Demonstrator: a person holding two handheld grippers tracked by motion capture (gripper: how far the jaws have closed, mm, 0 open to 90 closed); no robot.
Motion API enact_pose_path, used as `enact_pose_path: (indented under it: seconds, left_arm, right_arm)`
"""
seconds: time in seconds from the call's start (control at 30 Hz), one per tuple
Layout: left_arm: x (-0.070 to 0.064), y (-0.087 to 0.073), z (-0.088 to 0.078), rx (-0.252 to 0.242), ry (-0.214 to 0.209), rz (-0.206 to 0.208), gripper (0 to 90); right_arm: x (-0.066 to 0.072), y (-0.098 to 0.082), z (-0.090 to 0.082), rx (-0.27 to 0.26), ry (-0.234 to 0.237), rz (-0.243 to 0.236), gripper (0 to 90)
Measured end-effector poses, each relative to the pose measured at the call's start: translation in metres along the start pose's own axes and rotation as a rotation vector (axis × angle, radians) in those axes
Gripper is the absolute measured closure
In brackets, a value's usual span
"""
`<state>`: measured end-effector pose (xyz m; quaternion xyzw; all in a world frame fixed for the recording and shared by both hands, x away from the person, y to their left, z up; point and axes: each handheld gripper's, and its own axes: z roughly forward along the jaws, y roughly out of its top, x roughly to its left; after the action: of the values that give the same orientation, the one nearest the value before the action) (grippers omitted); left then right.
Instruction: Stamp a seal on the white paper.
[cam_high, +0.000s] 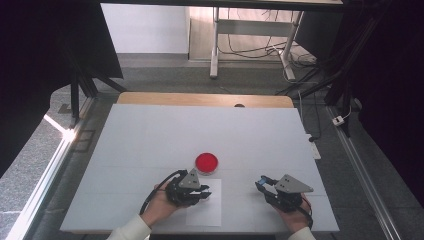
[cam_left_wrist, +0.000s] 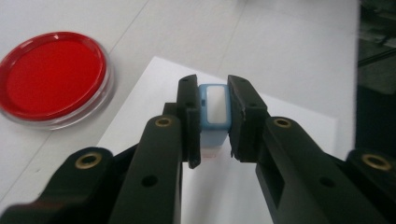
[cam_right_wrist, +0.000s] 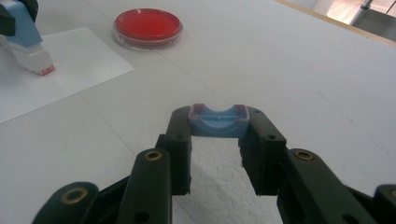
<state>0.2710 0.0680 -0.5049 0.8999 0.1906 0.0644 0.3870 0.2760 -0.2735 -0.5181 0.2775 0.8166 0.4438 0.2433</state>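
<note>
The white bench (cam_high: 150, 135) carries everything, and a sheet of white paper (cam_high: 207, 212) lies flat on its near edge, thin and light enough to slide if the stamp drags across it. Just beyond the paper's far corner sits the red dish (cam_high: 206, 162), a shallow clear-rimmed round with a red filling. It looks light and probably brittle at the rim, and nothing touches it.

The left tool (cam_left_wrist: 215, 116) is clamped on a small blue stamp body (cam_left_wrist: 214, 109), its jaws pressed flat against the two long sides. In the right gripper view that stamp (cam_right_wrist: 29, 44) points its white, red-tipped end down at the paper, touching or just above it; I cannot tell which. It seems a stiff, light plastic piece with smooth sides, so a grip on the broad flat faces, as now, is the safest hold, since a grip nearer the narrow tip could let it twist.

The right tool (cam_right_wrist: 218, 126), well apart from the left over bare bench, is closed on the blue cap (cam_right_wrist: 218, 122), which spans the jaw tips. The cap is a hollow shell, light and likely a little springy, so I judge it best held by its short end walls with gentle pressure.
</note>
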Motion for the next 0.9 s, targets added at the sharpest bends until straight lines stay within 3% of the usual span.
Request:
enact_pose_path:
  seconds: [0.2, 0.9]
  left_arm:
    - [-0.001, 0.004, -0.006, -0.063, 0.006, -0.017, 75.4]
    - [0.007, 0.011, -0.035, -0.144, 0.05, -0.079, 74.8]
  right_arm:
    - [-0.001, 0.0, 0.0, 0.003, -0.002, -0.002, 64.6]
    - [0.0, 0.0, 0.001, 0.005, -0.001, -0.001, 64.6]
